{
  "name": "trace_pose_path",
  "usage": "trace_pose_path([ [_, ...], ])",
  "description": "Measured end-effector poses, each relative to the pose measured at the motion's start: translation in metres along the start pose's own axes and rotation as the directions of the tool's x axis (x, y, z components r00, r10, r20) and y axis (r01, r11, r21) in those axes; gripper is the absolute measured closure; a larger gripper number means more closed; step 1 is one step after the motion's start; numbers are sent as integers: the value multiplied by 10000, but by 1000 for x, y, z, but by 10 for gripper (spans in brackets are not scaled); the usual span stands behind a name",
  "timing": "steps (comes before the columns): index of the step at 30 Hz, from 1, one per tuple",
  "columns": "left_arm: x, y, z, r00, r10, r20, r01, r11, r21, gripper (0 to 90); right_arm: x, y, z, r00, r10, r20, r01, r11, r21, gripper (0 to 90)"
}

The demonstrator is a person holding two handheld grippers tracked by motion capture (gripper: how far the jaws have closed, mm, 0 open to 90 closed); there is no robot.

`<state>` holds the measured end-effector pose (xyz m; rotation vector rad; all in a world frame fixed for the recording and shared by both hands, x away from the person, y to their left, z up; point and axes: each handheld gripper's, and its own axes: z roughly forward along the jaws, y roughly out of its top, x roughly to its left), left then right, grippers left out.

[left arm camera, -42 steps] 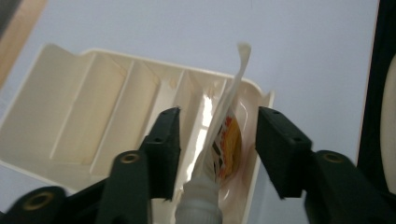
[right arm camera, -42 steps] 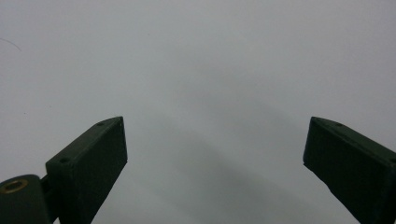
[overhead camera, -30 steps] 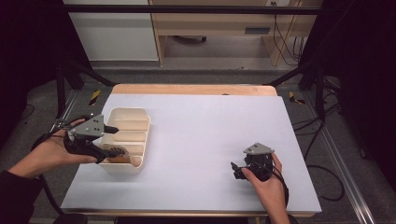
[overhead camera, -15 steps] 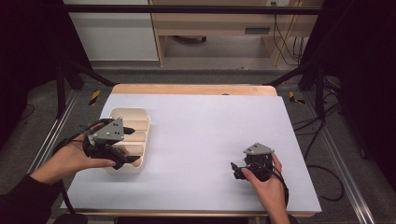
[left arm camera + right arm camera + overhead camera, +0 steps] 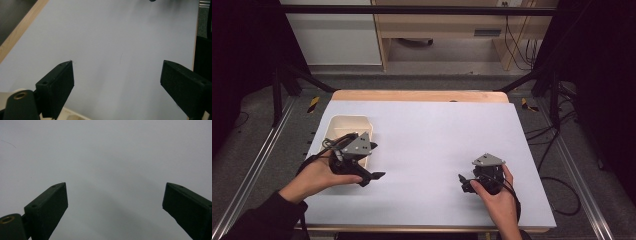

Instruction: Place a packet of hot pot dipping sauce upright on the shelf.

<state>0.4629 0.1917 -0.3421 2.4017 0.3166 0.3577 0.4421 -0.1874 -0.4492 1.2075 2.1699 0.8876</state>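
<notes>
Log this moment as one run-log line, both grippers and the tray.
left gripper: open, nothing between fingers, jaws just opening, beside tray | right gripper: open, empty, over the white table sheet

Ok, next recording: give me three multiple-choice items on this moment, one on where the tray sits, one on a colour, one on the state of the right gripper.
1. Where on the table is the tray?
A. left side
B. far right corner
C. centre

2. What colour is the table's cover?
A. red
B. pale grey-white
C. green

3. How does the right gripper stand?
A. shut on the tray
B. shut on nothing
C. open, nothing between its jaws

Answers:
1 A, the high view shows the tray at the left, partly behind the left gripper.
2 B, the sheet is pale in all views.
3 C, the right gripper view shows bare table between wide-apart jaws.
</notes>
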Motion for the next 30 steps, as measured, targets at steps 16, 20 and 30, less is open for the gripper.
trace_pose_path([
  [16, -23, 10, 74, 9979, -512, 401, 542, 9954, -790, 96, 2, -1, -1, 10000, -76, -52, 76, 10000, -14, 64],
  [20, -28, 5, 91, 9980, -568, 279, 589, 9948, -832, 90, 2, -1, -2, 9999, -105, -35, 105, 9999, -6, 65],
  [30, -33, -25, 119, 9926, -1210, -51, 1204, 9903, -693, 80, 6, -2, 1, 9999, -131, -91, 132, 9999, 61, 64],
])
